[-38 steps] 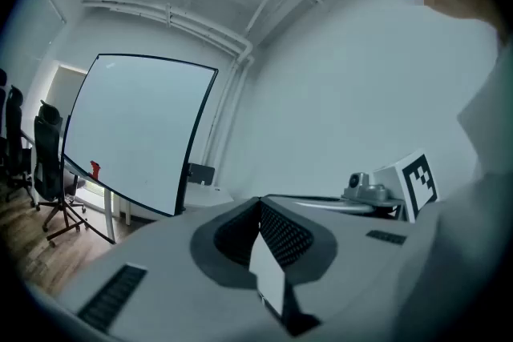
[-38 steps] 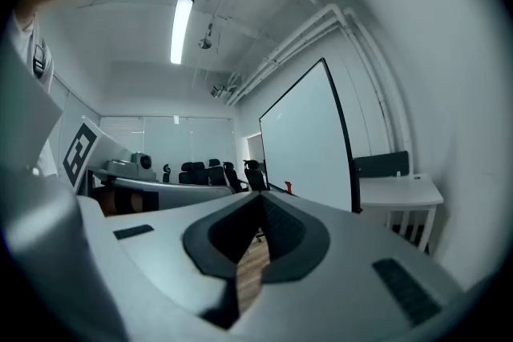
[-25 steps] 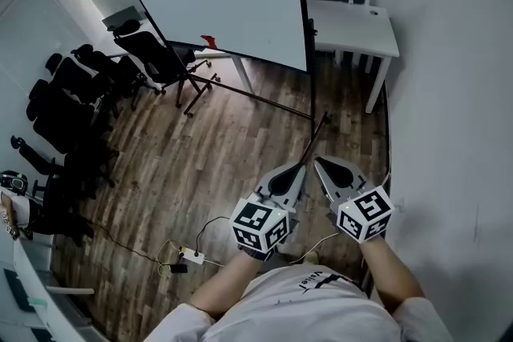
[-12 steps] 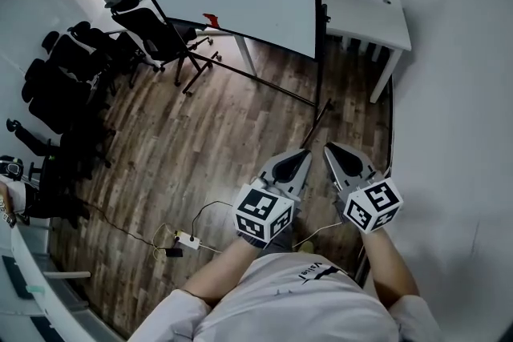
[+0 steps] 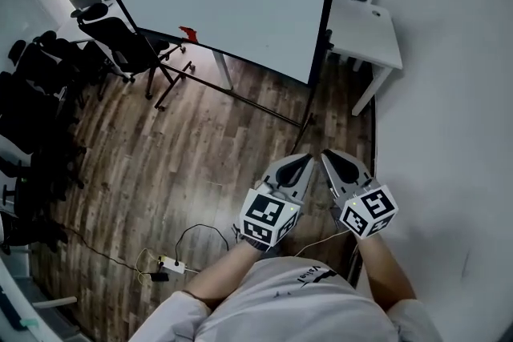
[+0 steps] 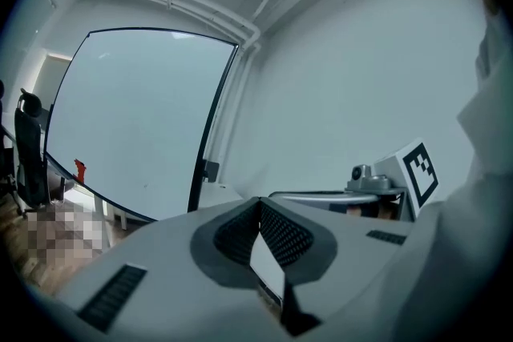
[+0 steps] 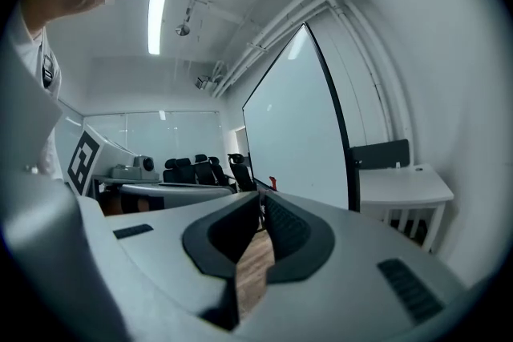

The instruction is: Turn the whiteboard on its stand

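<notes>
The wood-plank floor (image 5: 200, 172) carries all items. The whiteboard stand's base rail (image 5: 240, 99) lies across the planks at the far end. 1 black office chair (image 5: 120, 44) stands beside the rail's left end, and further black chairs (image 5: 36, 84) crowd the left edge. 1 white table (image 5: 365, 36) stands at the far right, against the wall. 1 white power strip (image 5: 170, 265) with a looped cable (image 5: 196, 230) lies near the bottom.
</notes>
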Motion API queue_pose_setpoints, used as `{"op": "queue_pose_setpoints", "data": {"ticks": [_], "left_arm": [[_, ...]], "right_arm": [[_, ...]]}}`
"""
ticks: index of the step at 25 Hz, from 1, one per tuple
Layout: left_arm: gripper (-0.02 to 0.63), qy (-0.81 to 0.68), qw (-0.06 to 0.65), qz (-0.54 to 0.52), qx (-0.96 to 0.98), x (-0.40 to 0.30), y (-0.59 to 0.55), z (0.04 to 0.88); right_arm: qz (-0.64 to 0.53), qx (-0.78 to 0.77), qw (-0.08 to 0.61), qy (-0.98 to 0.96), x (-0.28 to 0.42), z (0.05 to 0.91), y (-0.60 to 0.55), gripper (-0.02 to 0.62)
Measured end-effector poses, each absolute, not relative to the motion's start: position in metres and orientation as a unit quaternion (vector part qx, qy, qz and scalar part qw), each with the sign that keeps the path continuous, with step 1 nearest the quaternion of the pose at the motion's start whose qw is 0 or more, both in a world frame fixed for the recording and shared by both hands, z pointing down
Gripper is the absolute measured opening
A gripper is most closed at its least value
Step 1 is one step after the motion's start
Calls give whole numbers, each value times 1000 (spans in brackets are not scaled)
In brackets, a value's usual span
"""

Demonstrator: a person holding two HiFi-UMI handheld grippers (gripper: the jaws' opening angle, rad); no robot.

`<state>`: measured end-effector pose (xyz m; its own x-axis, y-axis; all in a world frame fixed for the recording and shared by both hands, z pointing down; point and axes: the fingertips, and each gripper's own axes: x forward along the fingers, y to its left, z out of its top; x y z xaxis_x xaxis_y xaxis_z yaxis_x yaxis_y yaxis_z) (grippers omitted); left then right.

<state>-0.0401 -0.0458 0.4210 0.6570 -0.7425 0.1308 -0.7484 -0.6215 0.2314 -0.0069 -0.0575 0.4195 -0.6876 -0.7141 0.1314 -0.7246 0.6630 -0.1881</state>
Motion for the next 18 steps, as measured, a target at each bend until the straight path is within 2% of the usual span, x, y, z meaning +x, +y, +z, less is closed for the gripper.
{"op": "queue_pose_setpoints", "data": {"ticks": [12,18], "left_arm": [[11,-387,152,12,909,-68,-130,434],[11,-390,160,17,906,-67,-166,435]], "right_arm": [[121,440,41,-889,-19,439,-159,17],[122,441,49,-888,-7,451,-209,64]]}}
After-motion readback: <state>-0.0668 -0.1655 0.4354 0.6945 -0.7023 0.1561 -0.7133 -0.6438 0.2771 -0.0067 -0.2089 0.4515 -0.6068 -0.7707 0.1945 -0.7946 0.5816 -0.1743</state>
